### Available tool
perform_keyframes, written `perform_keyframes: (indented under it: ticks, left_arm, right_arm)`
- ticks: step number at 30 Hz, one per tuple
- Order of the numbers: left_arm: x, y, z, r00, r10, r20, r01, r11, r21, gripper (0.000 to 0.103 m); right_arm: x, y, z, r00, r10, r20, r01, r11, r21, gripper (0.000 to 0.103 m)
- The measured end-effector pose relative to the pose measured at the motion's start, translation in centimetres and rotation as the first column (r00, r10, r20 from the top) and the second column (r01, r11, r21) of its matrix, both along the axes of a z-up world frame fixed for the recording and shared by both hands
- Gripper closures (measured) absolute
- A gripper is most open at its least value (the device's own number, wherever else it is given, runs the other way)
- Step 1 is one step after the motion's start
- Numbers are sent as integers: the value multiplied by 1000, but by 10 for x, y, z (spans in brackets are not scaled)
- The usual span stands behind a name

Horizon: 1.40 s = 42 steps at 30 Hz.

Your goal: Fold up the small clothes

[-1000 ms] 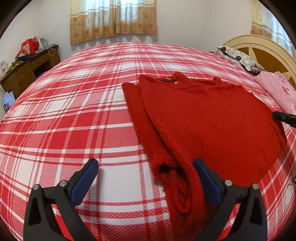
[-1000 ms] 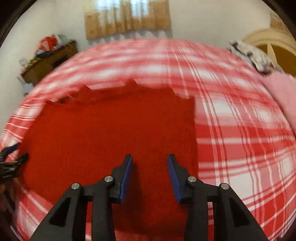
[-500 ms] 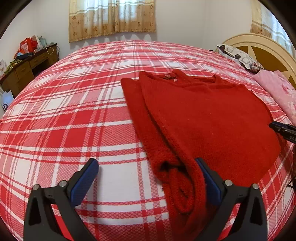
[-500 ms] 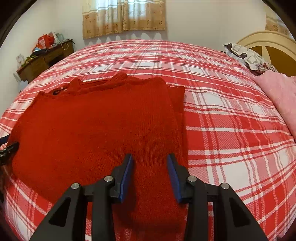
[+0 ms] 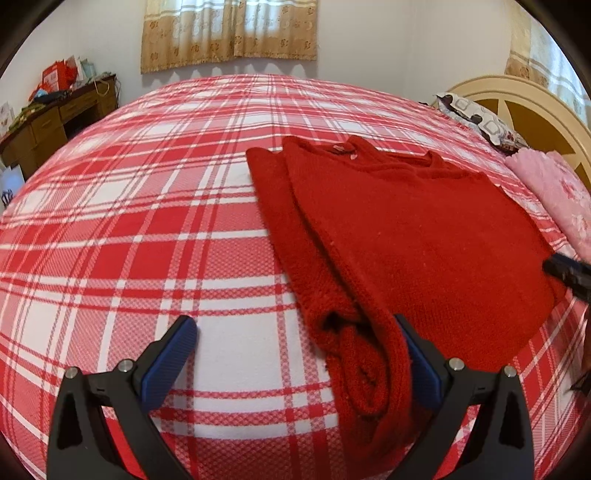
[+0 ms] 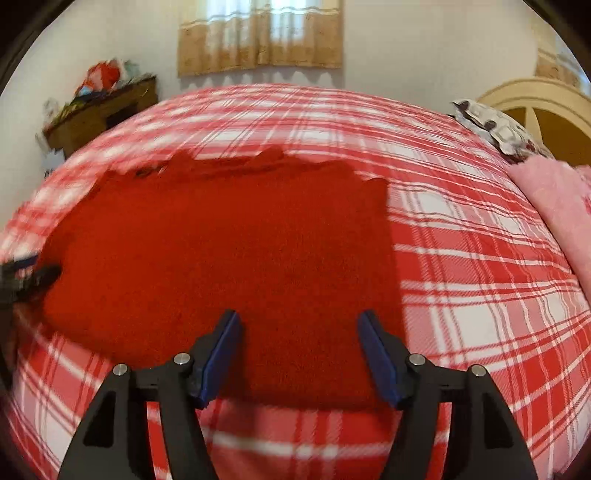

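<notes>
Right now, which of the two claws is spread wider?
The left claw. Its blue pads stand far apart, with the red sweater's rolled sleeve between them. The right claw is open too, but narrower, above the sweater's hem.

home bedroom, plaid bed (image 5: 155,206), headboard (image 5: 524,107), curtains (image 5: 229,33)

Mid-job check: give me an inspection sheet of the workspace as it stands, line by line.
Surface: bed with a red-and-white plaid cover, fairly smooth.
Job's things: red sweater lying flat, its left sleeve bunched along the edge.
Clutter: pink blanket and patterned pillow by the headboard.
Grippers: left hand-held gripper open, straddling the sleeve end; right hand-held gripper open over the sweater's lower right; that view is blurred.
Cables: nothing seen.
Surroundings: cluttered wooden desk, curtained window, white walls.
</notes>
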<state>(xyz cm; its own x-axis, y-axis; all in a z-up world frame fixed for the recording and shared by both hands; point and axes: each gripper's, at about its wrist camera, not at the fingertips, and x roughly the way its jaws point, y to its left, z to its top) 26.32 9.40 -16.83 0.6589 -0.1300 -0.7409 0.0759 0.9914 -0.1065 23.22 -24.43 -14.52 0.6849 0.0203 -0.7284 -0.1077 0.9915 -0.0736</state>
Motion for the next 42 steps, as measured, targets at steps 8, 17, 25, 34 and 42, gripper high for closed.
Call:
perform_keyframes:
  ticks: [8, 17, 25, 34, 42]
  left_arm:
    - [-4, 0, 3, 1000, 2, -4, -2, 1000, -5, 0]
    - [-11, -9, 2, 1000, -19, -5, 19, 999, 26, 0]
    - [-23, 9, 7, 1000, -9, 2, 9, 999, -32, 0]
    - [-21, 32, 20, 999, 17, 46, -17, 1000, -20, 0]
    - [-3, 59, 25, 995, 62, 73, -50, 987, -154, 0]
  right_arm:
    - [-17, 26, -6, 997, 78, -14, -79, 997, -4, 36]
    - [4, 23, -11, 997, 54, -48, -55, 998, -13, 33]
    - [-10, 24, -3, 996, 76, -40, -76, 997, -10, 30]
    - [-36, 97, 12, 965, 259, 41, -255, 963, -87, 30]
    - [-66, 183, -8, 881, 466, 86, -420, 853, -310, 30]
